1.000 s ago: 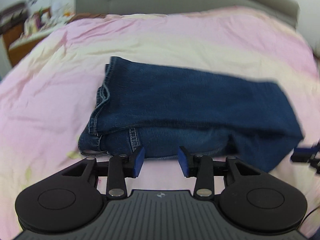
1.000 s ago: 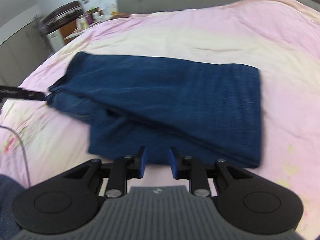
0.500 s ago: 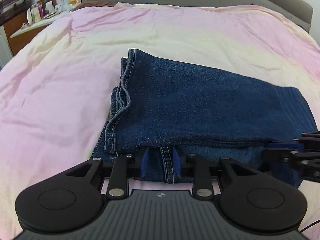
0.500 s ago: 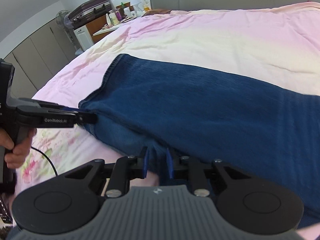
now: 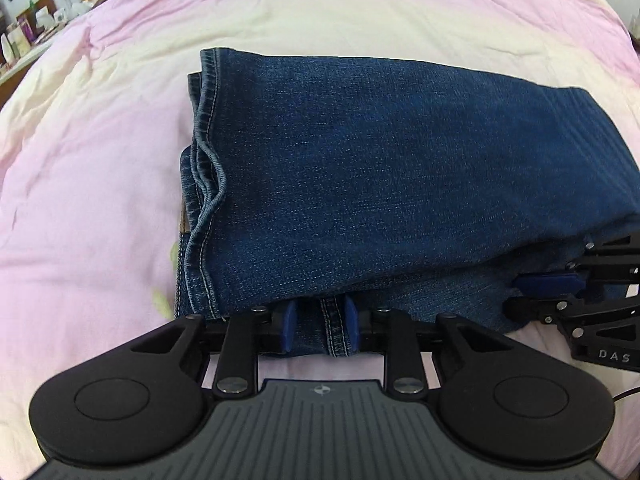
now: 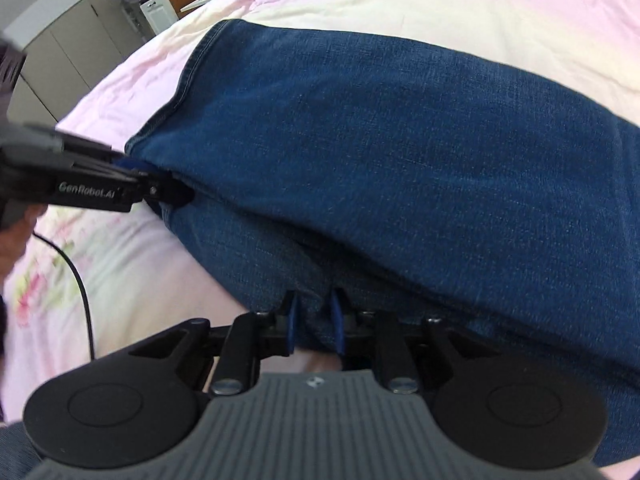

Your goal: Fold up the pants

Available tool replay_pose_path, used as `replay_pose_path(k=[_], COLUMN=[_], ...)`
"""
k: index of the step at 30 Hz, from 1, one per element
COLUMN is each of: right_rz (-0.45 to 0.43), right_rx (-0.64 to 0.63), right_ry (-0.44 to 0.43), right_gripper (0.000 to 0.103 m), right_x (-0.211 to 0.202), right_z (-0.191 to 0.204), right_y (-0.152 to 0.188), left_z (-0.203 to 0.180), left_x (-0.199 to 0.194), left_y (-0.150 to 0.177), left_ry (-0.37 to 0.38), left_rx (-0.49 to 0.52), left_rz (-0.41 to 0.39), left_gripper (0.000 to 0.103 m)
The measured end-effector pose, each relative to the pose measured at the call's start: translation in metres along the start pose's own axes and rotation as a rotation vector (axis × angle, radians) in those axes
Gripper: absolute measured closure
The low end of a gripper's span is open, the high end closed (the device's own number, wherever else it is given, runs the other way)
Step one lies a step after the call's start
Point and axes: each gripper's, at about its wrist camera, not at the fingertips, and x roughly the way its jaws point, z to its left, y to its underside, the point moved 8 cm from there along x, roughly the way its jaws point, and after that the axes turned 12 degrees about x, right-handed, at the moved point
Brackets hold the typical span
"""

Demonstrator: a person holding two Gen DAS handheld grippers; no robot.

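Dark blue jeans (image 5: 392,176) lie folded in layers on the pink bed; they also fill the right wrist view (image 6: 400,152). My left gripper (image 5: 319,326) is shut on the near lower edge of the jeans, at a stitched seam. My right gripper (image 6: 314,322) is shut on the near edge of the jeans further right. The right gripper also shows in the left wrist view (image 5: 552,284), at the right edge. The left gripper shows in the right wrist view (image 6: 160,192), at the left.
The pink and cream bedspread (image 5: 100,160) surrounds the jeans. A side table with bottles (image 5: 24,36) stands far left of the bed. Cabinets (image 6: 72,60) and a fan stand beyond the bed's left side. A black cable (image 6: 80,288) hangs below the left gripper.
Both grippers closed on the jeans' near edge and pushed forward. The jeans now look closer and larger in both views.
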Motion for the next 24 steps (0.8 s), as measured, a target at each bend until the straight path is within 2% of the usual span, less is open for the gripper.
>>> replay_pose_path(k=[3, 7, 11, 12, 14, 19, 22, 24], right_rz=[0.001, 0.001, -0.082, -0.108, -0.152, -0.211, -0.227, -0.216], right_rx=[0.02, 0.049, 0.086, 0.103, 0.148, 0.326, 0.403, 0.413], right_ry=[-0.002, -0.027, -0.061, -0.051, -0.023, 0.066, 0.132, 0.1], right_gripper=[0.09, 0.087, 0.062, 0.059, 0.058, 0.058, 0.056, 0.057], right_x=[-0.005, -0.033, -0.088, -0.102, -0.128, -0.174, -0.191, -0.197], right_z=[-0.001, -0.006, -0.027, -0.037, -0.061, -0.139, -0.181, -0.191], right_y=[-0.003, -0.002, 0.009, 0.011, 0.016, 0.027, 0.034, 0.041], left_z=[-0.003, -0.011, -0.021, -0.024, -0.034, -0.072, -0.104, -0.127], left_x=[-0.007, -0.029, -0.055, -0.061, -0.075, -0.086, -0.068, -0.055], left_y=[-0.002, 0.006, 0.02, 0.019, 0.013, -0.033, -0.053, -0.056], left_ry=[-0.032, -0.071, -0.069, -0.065, -0.048, 0.034, 0.111, 0.146], left_rx=[-0.002, -0.004, -0.033, -0.036, -0.033, 0.007, 0.046, 0.079], left_rz=[-0.005, -0.022, -0.074, -0.094, -0.147, -0.209, -0.184, -0.15], left_gripper=[0.072, 0.07, 0.066, 0.066, 0.065, 0.065, 0.065, 0.065])
